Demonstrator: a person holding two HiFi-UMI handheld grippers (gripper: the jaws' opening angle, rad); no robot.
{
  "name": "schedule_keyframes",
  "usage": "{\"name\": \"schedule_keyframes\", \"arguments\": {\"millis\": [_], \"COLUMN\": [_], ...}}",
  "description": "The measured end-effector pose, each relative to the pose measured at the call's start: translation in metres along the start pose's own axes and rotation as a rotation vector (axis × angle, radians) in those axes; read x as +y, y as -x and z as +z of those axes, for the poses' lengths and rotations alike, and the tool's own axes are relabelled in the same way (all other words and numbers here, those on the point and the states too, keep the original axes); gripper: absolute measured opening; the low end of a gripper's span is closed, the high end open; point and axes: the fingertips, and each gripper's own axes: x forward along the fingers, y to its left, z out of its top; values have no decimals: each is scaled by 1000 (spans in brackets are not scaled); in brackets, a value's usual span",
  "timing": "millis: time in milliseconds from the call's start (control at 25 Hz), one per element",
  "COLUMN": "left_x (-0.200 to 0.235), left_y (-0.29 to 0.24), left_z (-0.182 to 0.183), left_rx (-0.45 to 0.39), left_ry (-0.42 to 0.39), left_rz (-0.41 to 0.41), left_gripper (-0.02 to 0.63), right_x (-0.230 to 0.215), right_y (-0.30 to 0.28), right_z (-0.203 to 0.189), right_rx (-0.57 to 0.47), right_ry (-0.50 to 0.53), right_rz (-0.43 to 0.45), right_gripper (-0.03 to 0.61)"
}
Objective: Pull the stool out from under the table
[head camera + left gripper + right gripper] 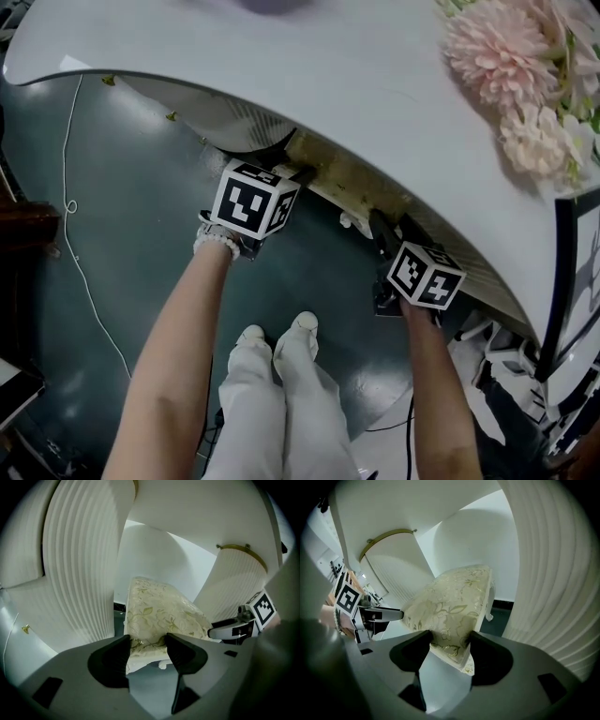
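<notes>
- Left tool [147,645]: its jaws are standing wide apart, flanking the near corner of the stool [159,613]. The cushion's gold-trimmed edge is lying in the gap, and the pads are not seen pressing into it.
- Right tool [449,641]: its jaws are likewise gaping wide and straddling the other near corner of the same cushion. The stool's white frame is showing just below the right-hand pad, and no squeeze is showing.
- Marker cubes: the left cube [251,199] and the right cube [424,274] are sitting just outside the rim of the worktop [328,84]. The tool tips ahead of them are reaching in beneath the rim.
- Stool: it is sitting tucked under the worktop, its cream floral cushion stretching away from both tools. Only a strip of its near edge is peeking out in the head view.
- Ribbed pedestals [79,573]: these white fluted supports are rising on either side of the stool.
- Worktop: it is lying white and curved, carrying pink flowers [506,56] at its right end.
- Person: both forearms are leading down to the tools, a bead bracelet [217,242] is circling the left wrist, and pale shoes [281,342] are standing on the dark floor [141,234].
- White cable [67,206]: it is trailing across the floor at the left.
</notes>
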Motion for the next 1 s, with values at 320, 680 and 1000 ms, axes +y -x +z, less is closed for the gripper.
{"name": "schedule_keyframes", "arguments": {"millis": [320,680,1000], "left_x": [-6,-14,-20], "left_y": [13,35,58], "left_z": [-18,-46,-74], "left_rx": [7,30,71], "left_ry": [18,46,48], "left_rz": [4,17,8], "left_gripper": [262,259,259], "right_x": [6,16,32], "right_y": [10,25,42], "right_z": [-15,-44,-75], "right_rx": [11,35,62], "right_ry": [-1,-12,-25], "right_rz": [-16,-42,-58], "right_gripper": [284,278,273]}}
